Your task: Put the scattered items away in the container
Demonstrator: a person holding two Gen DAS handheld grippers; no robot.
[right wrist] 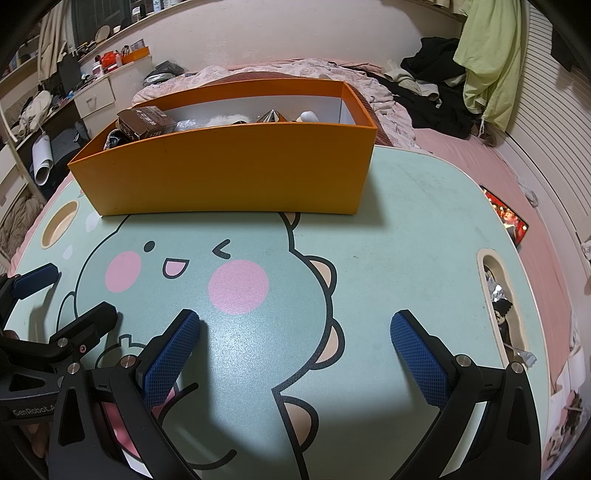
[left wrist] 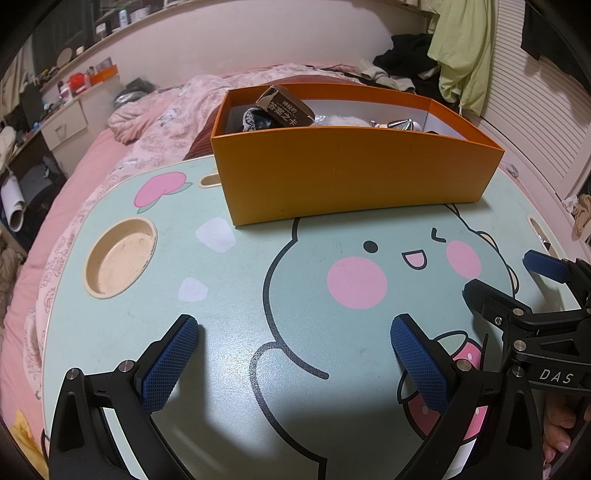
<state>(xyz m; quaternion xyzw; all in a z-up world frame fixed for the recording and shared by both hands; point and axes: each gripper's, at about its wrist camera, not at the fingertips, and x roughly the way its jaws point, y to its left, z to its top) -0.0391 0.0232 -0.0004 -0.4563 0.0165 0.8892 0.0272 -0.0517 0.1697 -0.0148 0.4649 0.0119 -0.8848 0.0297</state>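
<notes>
At twelve o'clock on the table (right wrist: 406, 221), the orange box (right wrist: 229, 170) looks full, so either empty, spread-wide gripper, left (left wrist: 295, 343) or right (right wrist: 295, 336), could nudge it off the far edge.

A home bedroom, pink bed (left wrist: 66, 206) with rumpled floral quilt (left wrist: 207, 92), clothes heaped at its far edge (right wrist: 436, 85), cluttered wall shelf (right wrist: 110, 33), cartoon lap table (right wrist: 406, 221) on the bed

The brown card box (left wrist: 286, 107), in the orange container (left wrist: 354, 177) at upper centre, carried white Chinese text "神秘的 答案之卡". At lower right, the right gripper (left wrist: 524, 280) body read "DAS". At lower left of the right wrist view, the left gripper (right wrist: 70, 295) body read "GenRobot.A", cut off.
</notes>
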